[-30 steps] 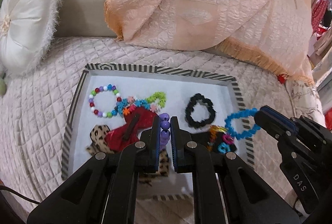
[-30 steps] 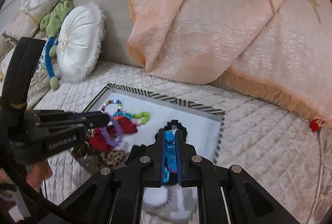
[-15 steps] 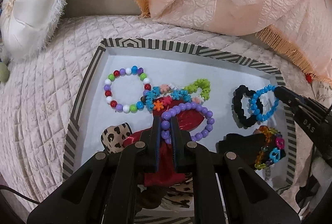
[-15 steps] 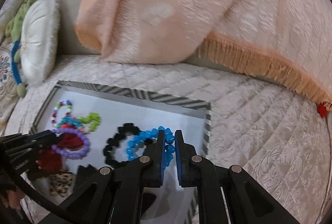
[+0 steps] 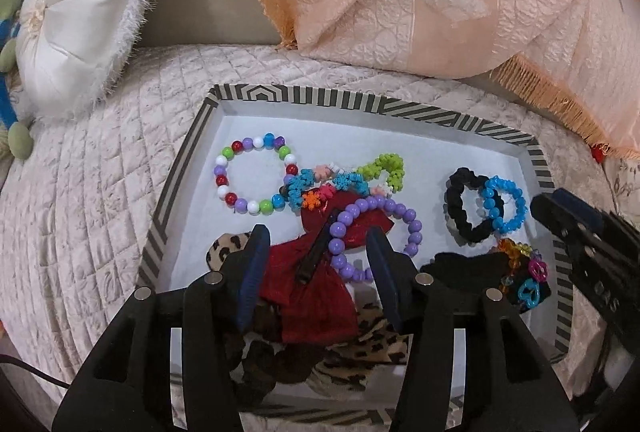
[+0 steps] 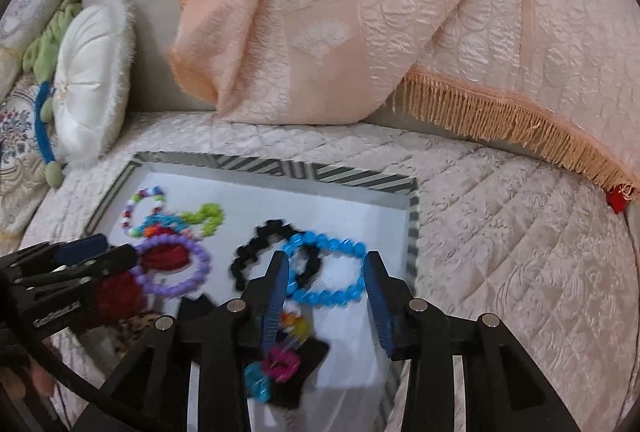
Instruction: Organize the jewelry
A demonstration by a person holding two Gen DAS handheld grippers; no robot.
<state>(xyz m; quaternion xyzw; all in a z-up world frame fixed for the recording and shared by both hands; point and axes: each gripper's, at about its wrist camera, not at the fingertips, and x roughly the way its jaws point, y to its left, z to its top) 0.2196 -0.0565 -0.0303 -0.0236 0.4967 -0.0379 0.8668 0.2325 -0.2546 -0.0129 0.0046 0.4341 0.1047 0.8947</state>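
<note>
Both hand-held grippers are letting go over the striped tray (image 5: 188, 168), which sits on the quilted bed cover (image 5: 80, 200). The left hand-held gripper (image 5: 316, 260) has its jaws opening, and the purple bead bracelet (image 5: 376, 232) lies between and just ahead of them, no pad pressing it, draped over the red bow (image 5: 316, 296). The right hand-held gripper (image 6: 326, 282) is also opening; the blue bead bracelet (image 6: 326, 268) lies flat between its fingers, overlapping the black scrunchie (image 6: 256, 252).

The likely trouble is snagging: a fingertip lifting away could hook a loop and drag it off its spot (the purple one rests on a soft, uneven bow and could slide). The blue loop lying across the scrunchie could tangle with it, and it lies near the tray's right rim.

A second ago both bracelets were clamped tight and hanging above the tray; since then the grippers have come down and both loops have dropped free.
</note>
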